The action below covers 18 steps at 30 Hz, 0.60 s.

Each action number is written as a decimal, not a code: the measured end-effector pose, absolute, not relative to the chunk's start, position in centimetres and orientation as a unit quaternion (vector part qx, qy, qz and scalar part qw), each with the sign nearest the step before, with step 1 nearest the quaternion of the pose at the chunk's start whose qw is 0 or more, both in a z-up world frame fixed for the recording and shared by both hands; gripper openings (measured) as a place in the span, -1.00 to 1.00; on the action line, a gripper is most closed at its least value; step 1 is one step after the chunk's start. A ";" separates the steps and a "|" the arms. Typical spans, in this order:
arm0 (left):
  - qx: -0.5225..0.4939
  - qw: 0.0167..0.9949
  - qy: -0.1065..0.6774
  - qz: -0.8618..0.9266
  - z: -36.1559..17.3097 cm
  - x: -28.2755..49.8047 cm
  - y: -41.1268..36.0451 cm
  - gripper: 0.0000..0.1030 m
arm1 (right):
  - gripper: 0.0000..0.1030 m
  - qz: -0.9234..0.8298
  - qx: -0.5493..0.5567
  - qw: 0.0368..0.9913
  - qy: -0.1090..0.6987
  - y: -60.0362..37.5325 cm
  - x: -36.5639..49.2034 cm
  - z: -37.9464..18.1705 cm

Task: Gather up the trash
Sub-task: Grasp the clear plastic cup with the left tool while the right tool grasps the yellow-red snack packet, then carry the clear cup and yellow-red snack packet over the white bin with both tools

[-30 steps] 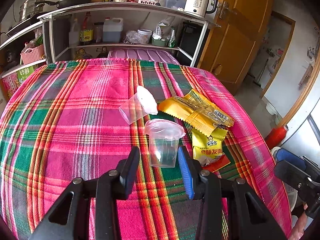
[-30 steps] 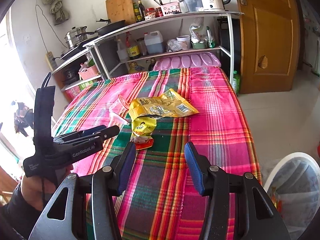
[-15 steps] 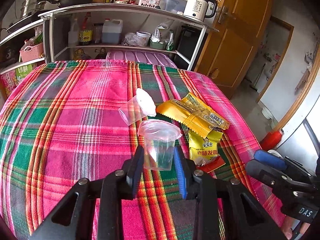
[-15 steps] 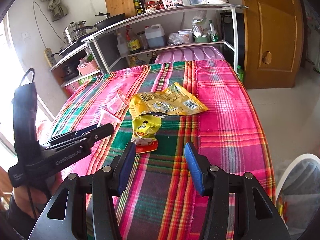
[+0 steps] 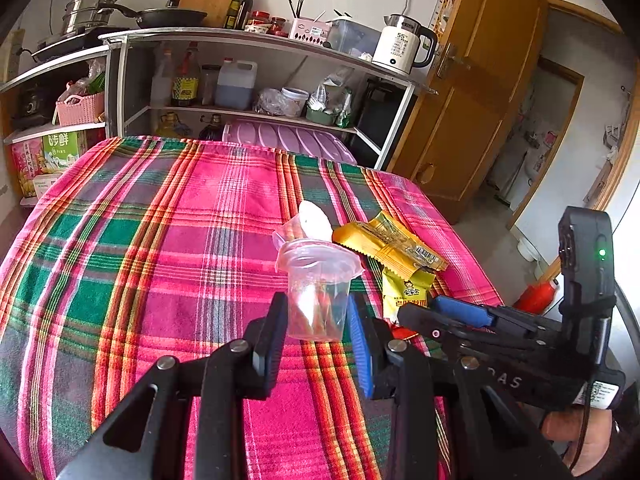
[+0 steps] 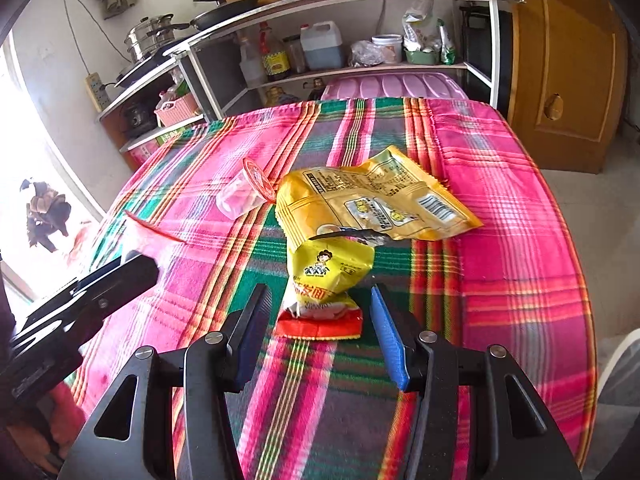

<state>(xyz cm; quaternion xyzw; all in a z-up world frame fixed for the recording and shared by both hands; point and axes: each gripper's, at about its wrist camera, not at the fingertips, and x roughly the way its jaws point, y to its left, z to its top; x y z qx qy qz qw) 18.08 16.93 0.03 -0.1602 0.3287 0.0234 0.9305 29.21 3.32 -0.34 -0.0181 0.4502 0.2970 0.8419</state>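
My left gripper (image 5: pixel 316 320) is shut on an upright clear plastic cup (image 5: pixel 318 292) and holds it over the plaid tablecloth (image 5: pixel 160 240). A second clear cup (image 5: pixel 296 228) lies on its side behind it, also in the right wrist view (image 6: pixel 240 196). A large yellow snack bag (image 6: pixel 372 200) lies mid-table, with a small yellow and red wrapper (image 6: pixel 324 292) in front of it. My right gripper (image 6: pixel 320 320) is open, its fingers on either side of the small wrapper's near end.
A metal shelf rack (image 5: pixel 256 40) with bottles, pans and a kettle (image 5: pixel 400 48) stands behind the table. A wooden door (image 6: pixel 560 60) is at the right. A white bin's rim (image 6: pixel 624 360) shows at the table's right edge.
My left gripper closed on the upright cup and lifted it. My right gripper moved forward to straddle the small wrapper.
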 end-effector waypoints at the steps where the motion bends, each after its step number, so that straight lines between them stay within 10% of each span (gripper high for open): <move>1: -0.161 0.931 0.328 0.023 0.0 18.0 17.0 -0.38 | 0.01 0.294 -0.020 0.841 0.453 3.6 29.4 -0.6; 18: -0.149 0.931 0.332 0.024 -0.3 17.2 15.8 -0.38 | -0.40 0.289 -0.016 0.844 0.452 1.6 27.7 -0.6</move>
